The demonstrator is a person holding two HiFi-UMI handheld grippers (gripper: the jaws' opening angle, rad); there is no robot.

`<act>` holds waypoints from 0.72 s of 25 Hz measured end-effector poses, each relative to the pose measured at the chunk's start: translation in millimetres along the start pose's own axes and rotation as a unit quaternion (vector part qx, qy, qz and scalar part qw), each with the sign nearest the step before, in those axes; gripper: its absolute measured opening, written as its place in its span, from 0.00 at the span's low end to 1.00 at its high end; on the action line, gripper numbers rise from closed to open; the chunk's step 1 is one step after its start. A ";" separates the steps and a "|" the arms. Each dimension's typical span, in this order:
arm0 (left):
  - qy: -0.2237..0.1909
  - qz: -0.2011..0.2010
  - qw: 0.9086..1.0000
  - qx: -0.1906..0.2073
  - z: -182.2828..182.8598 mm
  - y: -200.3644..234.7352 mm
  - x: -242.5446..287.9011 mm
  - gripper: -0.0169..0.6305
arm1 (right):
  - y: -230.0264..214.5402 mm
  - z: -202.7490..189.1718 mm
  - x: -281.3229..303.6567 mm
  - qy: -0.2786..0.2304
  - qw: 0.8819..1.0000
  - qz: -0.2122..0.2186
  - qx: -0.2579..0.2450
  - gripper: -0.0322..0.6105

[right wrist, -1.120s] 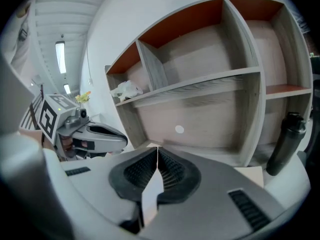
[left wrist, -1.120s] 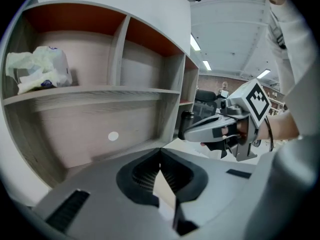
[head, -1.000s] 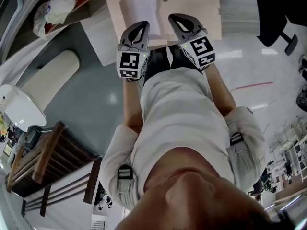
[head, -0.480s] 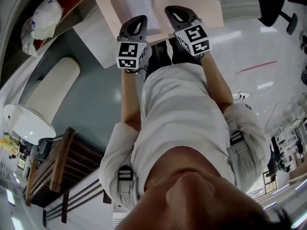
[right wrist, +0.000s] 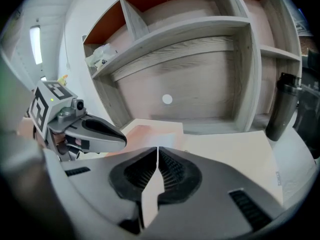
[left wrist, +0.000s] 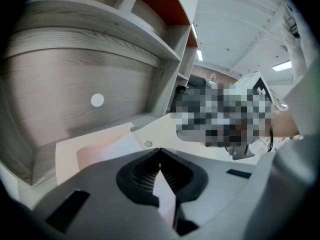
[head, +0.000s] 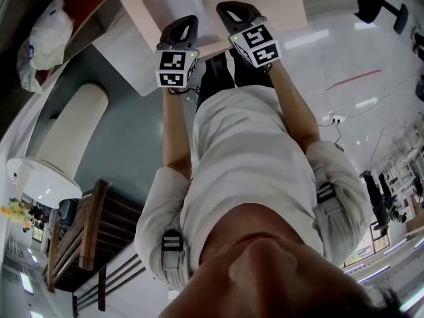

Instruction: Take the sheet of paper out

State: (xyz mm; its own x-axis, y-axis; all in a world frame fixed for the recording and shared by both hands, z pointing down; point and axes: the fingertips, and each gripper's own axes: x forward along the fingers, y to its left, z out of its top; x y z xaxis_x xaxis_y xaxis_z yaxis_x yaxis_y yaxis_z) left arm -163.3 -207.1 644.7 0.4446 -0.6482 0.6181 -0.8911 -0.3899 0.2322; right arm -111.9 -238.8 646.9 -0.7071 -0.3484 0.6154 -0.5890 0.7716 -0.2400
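- At the tips, the left tongs (left wrist: 160,150) are pressed together with nothing between them. The light strip lower down is only the surface seen through the gap.
- The right tongs (right wrist: 157,149) are likewise closed and empty, and sit just beside the left ones.
- Just ahead of both pairs, the white sheet of paper (head: 173,2) lies flat on the pale beige table (right wrist: 235,149). Its far edge reaches toward the foot of the light wooden shelf unit (right wrist: 200,84).
- From the head view both tongs sit over the sheet's near edge. I cannot tell whether they touch it.
- The step in hand looks like the approach before the grasp, so the task has hardly begun.
- To do it well, one pair should spread first, since closed tips can only push.
- A thin flat sheet gives no edge to bite. It is probably best to press it lightly with one closed pair and drag it toward the table's near edge until it overhangs, then pinch the overhang with the other.
- Pull low and level, because a steep lift could crease or tear the sheet.
- Off to the right, a dark grey bottle (right wrist: 280,104) stands well clear.
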 end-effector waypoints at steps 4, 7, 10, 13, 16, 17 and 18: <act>0.007 -0.006 1.000 -0.003 -7.0 1.6 7.2 0.05 | -0.3 -17.9 14.1 0.026 1.000 0.007 -0.004 0.09; 0.010 -0.008 1.000 -0.005 -11.5 4.3 13.0 0.05 | 0.0 -27.4 22.7 0.041 0.999 0.011 -0.001 0.09; 0.015 -0.009 1.000 -0.003 -16.1 7.7 17.8 0.05 | 0.6 -32.8 31.8 0.047 0.999 0.014 -0.001 0.09; 0.021 -0.011 1.000 0.003 -20.6 9.7 21.6 0.05 | 1.9 -34.9 39.7 0.050 0.999 0.017 -0.001 0.09; 0.025 -0.012 1.000 0.009 -23.5 11.7 23.1 0.05 | 3.8 -37.1 47.4 0.058 0.998 0.021 -0.004 0.09; 0.026 -0.012 1.000 0.009 -24.1 12.5 23.3 0.05 | 3.9 -38.2 50.5 0.059 0.998 0.022 -0.004 0.09; 0.027 -0.011 1.000 0.009 -24.9 13.2 23.5 0.05 | 4.1 -38.8 53.5 0.061 0.998 0.023 -0.004 0.09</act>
State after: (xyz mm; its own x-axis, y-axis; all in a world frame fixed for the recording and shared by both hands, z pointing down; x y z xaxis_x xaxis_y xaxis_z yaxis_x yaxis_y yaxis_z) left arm -166.9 -211.2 681.0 0.4583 -0.6034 0.6526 -0.8792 -0.4153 0.2334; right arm -137.0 -233.6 707.9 -0.6803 -0.2459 0.6905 -0.5541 0.7892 -0.2649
